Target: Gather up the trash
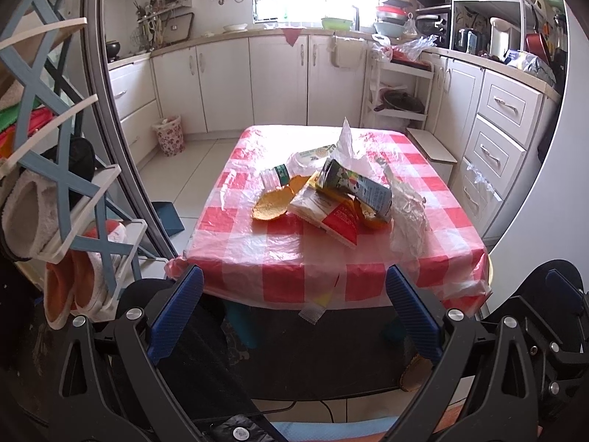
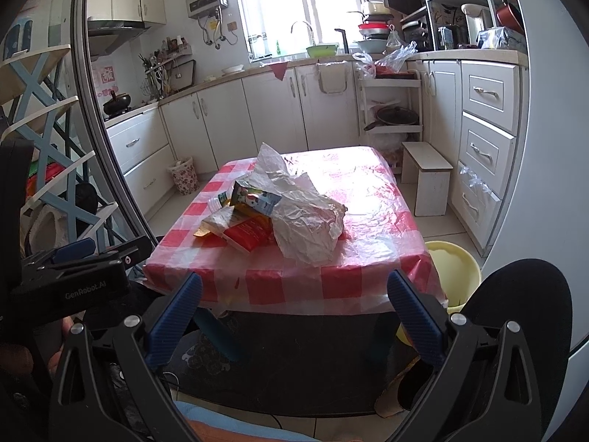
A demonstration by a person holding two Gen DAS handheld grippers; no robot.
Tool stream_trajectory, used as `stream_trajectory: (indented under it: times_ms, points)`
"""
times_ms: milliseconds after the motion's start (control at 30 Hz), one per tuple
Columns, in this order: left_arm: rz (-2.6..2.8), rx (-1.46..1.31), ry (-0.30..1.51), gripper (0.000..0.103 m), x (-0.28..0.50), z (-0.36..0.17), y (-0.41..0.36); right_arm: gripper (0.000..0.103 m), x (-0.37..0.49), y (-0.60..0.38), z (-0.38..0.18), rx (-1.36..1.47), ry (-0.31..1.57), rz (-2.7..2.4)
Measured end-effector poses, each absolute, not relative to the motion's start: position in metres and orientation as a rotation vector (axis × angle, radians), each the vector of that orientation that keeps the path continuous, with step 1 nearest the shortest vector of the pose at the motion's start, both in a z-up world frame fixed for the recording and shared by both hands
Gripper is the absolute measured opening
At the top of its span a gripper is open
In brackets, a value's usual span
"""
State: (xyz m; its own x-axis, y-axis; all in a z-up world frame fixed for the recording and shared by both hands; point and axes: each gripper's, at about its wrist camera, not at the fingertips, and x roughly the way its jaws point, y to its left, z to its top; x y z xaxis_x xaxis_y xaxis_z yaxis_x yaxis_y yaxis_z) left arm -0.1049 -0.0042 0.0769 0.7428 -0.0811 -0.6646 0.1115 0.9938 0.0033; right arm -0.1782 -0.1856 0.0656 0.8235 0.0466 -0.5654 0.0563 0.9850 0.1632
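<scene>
Heaped near the middle of the desk (image 1: 294, 269), slightly toward its left half: a trash pile made of a crushed milk carton (image 1: 355, 186) tilted on top, a red-and-white snack packet (image 1: 331, 217) under it, a curved orange peel (image 1: 270, 204) at the pile's left edge, a clear plastic bottle (image 1: 276, 176) lying on its side behind the peel, and crumpled white plastic wrap (image 1: 406, 213) along the right side. Covered by a red-and-white checked plastic cloth draping over the desk's near edge and corners. Bare cloth all around the pile, widest at the far end and along the near edge. Left gripper (image 1: 294, 313) below and short of the near edge, jaws spread wide, nothing between them. Right gripper (image 2: 294, 316) likewise low in front of the same edge, jaws wide apart and empty. Yellow bucket (image 2: 454, 261) on the floor just beside the desk's near right corner. Floral waste bin (image 2: 184, 176) against the cabinets, well apart on the far left. White step stool (image 2: 429, 178) off the desk's right side, an open strip of tiled floor between.
</scene>
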Motion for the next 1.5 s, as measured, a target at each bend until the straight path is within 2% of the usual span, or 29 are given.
stream_trajectory:
  times_ms: [367, 567, 867, 1200, 1233, 1267, 1333, 1433, 1500]
  points:
    - [-0.125, 0.014, 0.723, 0.095, -0.109, 0.081, -0.003, 0.097, -0.182, -0.182, 0.074, 0.143, 0.545, -0.003]
    - [-0.104, -0.023, 0.726, 0.095, -0.097, 0.078, 0.011, 0.097, -0.156, -0.186, 0.074, 0.134, 0.553, 0.008]
    - [-0.113, -0.011, 0.779, 0.095, -0.049, 0.051, 0.002, 0.097, -0.066, -0.212, 0.026, 0.147, 0.683, -0.001]
    - [-0.256, -0.209, 0.859, 0.095, 0.011, 0.037, -0.024, 0.097, -0.003, -0.212, -0.016, 0.118, 0.821, 0.079]
    - [-0.269, -0.239, 0.875, 0.095, 0.020, 0.034, -0.029, 0.095, 0.000, -0.215, -0.020, 0.138, 0.834, 0.089]
    - [-0.279, -0.261, 0.888, 0.095, 0.026, 0.032, -0.032, 0.089, 0.005, -0.220, -0.023, 0.166, 0.834, 0.099]
    - [-0.293, -0.300, 0.918, 0.095, 0.042, 0.025, -0.040, 0.057, 0.012, -0.231, -0.027, 0.220, 0.851, 0.112]
    - [-0.297, -0.354, 0.970, 0.095, 0.070, 0.011, -0.052, 0.032, 0.014, -0.251, -0.033, 0.316, 0.870, 0.131]
    - [-0.286, -0.395, 1.007, 0.095, 0.087, 0.000, -0.058, 0.028, 0.012, -0.258, -0.033, 0.334, 0.855, 0.134]
